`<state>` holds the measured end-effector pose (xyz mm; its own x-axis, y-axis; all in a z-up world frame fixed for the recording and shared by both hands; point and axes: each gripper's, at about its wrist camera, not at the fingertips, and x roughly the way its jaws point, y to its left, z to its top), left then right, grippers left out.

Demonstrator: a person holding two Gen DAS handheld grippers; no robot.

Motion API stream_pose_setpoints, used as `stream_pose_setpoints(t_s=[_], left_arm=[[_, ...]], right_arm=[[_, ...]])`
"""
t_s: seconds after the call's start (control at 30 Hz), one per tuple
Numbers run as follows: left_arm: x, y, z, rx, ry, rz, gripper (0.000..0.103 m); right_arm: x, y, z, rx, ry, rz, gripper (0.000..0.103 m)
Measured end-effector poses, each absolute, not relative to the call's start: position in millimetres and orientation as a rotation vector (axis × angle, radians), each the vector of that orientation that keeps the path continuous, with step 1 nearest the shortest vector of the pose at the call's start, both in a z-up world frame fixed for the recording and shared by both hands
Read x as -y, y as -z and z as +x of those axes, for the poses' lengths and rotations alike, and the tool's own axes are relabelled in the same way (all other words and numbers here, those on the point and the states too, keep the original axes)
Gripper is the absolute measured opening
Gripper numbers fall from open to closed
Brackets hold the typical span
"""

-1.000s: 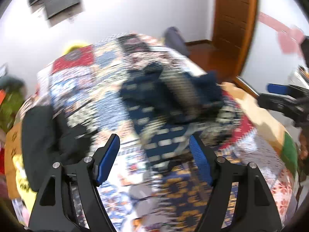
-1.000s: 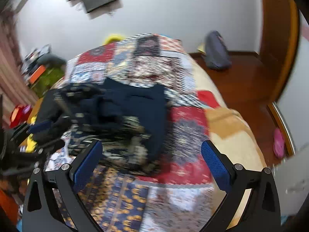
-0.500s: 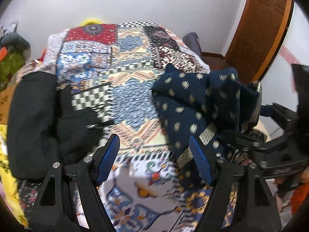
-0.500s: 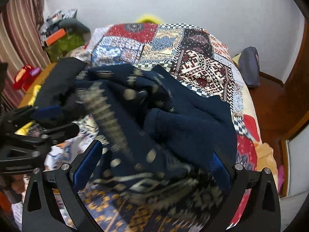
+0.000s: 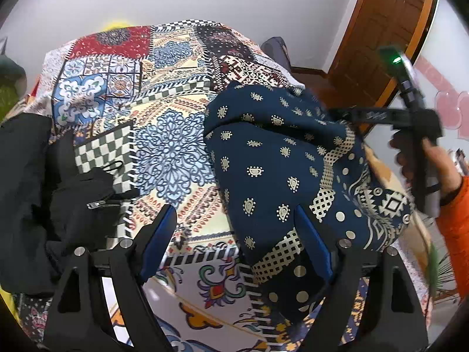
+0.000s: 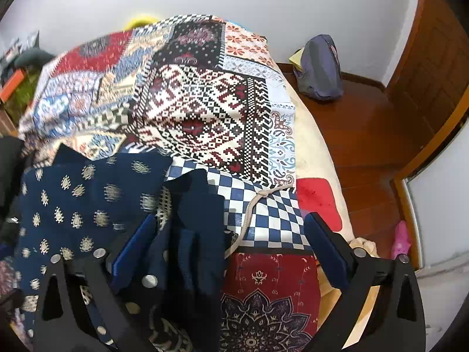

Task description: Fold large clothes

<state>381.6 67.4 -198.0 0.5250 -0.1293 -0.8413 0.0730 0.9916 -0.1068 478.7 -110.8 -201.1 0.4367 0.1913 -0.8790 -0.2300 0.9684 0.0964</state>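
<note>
A navy garment (image 5: 278,161) with small cream motifs and a patterned border lies heaped on the patchwork bedspread (image 5: 173,146). My left gripper (image 5: 236,243) hangs just above its near left edge. Its jaws are opening, with the right finger over the cloth and the left over bare bedspread; the pads press on nothing. In the right wrist view the same garment (image 6: 88,205) fills the lower left. My right gripper (image 6: 230,249) stands wide open over a plain dark fold (image 6: 193,220) of it. In the left wrist view a hand in an orange sleeve (image 5: 453,228) holds that right gripper (image 5: 351,114) at the garment's far side.
A black jacket (image 5: 26,190) with a zip lies along the bed's left side. A loose cord (image 6: 252,205) crosses the blue checked patch. Off the bed's right edge are wooden floor (image 6: 366,135), a grey backpack (image 6: 319,67) against the wall and a wooden door (image 5: 381,44).
Both grippers have come down closer to the garment, which now looms larger. The right view has swung right toward the bed's edge and floor. The left jaws stand slightly wider.
</note>
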Motion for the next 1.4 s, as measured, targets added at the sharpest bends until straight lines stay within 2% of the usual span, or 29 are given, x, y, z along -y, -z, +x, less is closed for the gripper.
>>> stream_pose_setpoints(t_s=[0.27,0.43,0.67,0.8,0.93,1.03,1.13,1.23,1.4], left_arm=[[-63.1,198.0,377.0,-1.001,0.080,-0.033,0.083],[-61.3,201.2,369.7,-0.998,0.053,-0.022,0.083],[-61.2,202.0,367.9,-0.997,0.057,-0.037,0.083],[-68.9,201.5,372.6,-1.017,0.081,-0.078,0.084],[-81.1,205.5,382.8,-1.067,0.115,-0.195,0.088],[-82.4,212.0,391.4,-1.104,0.164,-0.271,0.089],[-77.7,220.5,400.9,-1.137,0.212,-0.321,0.094],[-76.6,231.1,413.4,-1.166,0.243,-0.381,0.100],[-82.4,250.0,432.1,-1.206,0.276,-0.522,0.100]], right_arm=[[93.6,153.9,424.4,-0.979,-0.483,-0.004,0.100],[70.9,190.1,417.1,-1.042,-0.473,-0.129,0.099],[104.9,209.5,440.9,-1.159,-0.499,0.048,0.099],[112.0,208.1,415.4,-1.185,-0.511,0.008,0.101],[117.3,231.0,396.8,-1.242,-0.553,-0.013,0.101],[138.5,250.2,390.8,-1.289,-0.562,0.157,0.103],[156.9,267.3,395.3,-1.330,-0.586,0.343,0.103],[156.7,269.8,400.5,-1.328,-0.599,0.372,0.103],[145.4,269.0,417.4,-1.327,-0.630,0.411,0.103]])
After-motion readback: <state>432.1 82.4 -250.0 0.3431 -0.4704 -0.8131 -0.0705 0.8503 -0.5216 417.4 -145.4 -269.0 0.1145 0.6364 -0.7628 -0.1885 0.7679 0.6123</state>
